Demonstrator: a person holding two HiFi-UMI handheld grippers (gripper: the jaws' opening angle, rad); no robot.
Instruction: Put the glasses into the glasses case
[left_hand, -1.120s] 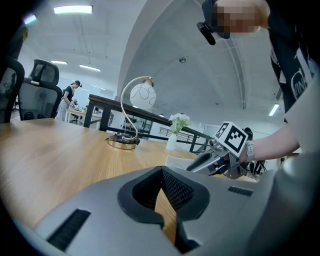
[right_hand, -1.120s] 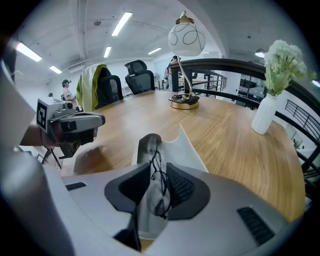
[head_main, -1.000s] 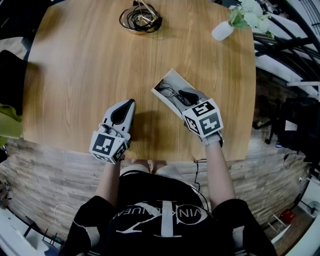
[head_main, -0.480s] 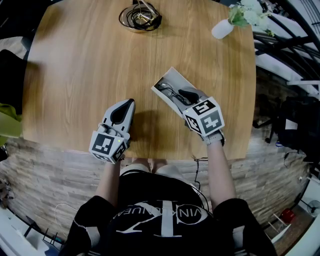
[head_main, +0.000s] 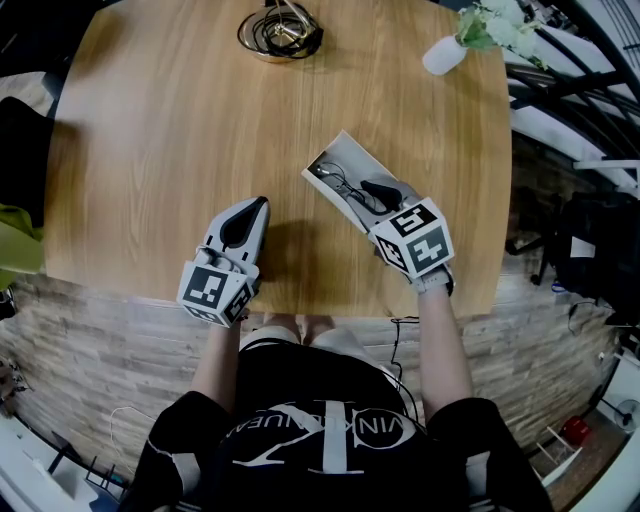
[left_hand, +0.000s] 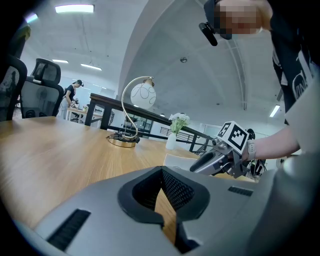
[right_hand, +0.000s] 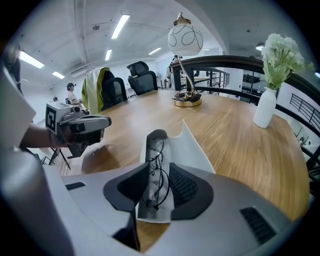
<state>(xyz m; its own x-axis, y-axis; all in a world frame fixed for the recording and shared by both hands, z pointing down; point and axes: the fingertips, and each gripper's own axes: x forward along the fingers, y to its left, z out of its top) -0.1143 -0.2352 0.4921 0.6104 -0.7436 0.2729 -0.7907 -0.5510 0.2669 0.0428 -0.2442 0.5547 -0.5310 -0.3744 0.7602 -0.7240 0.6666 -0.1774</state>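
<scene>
The open white glasses case (head_main: 338, 160) lies on the wooden table, right of centre, with the thin black-framed glasses (head_main: 346, 183) lying inside it. My right gripper (head_main: 376, 190) hangs over the case's near end, pointing steeply down. In the right gripper view the glasses (right_hand: 157, 167) lie in the case (right_hand: 189, 145) below the gap of my right gripper (right_hand: 159, 181). Its jaws have just been opening and the pads stand off the frame. My left gripper (head_main: 259, 206) rests on the table left of the case, its tips together with nothing between them.
A lamp base with coiled cables (head_main: 281, 38) stands at the table's far edge. A white vase with flowers (head_main: 446, 58) sits at the far right corner. The near table edge (head_main: 300, 312) runs just behind both grippers. Office chairs (right_hand: 142, 76) stand beyond the table.
My right gripper has edged back a little toward the near right, and its jaws have spread. The glasses stay in the case. My left gripper has not moved.
</scene>
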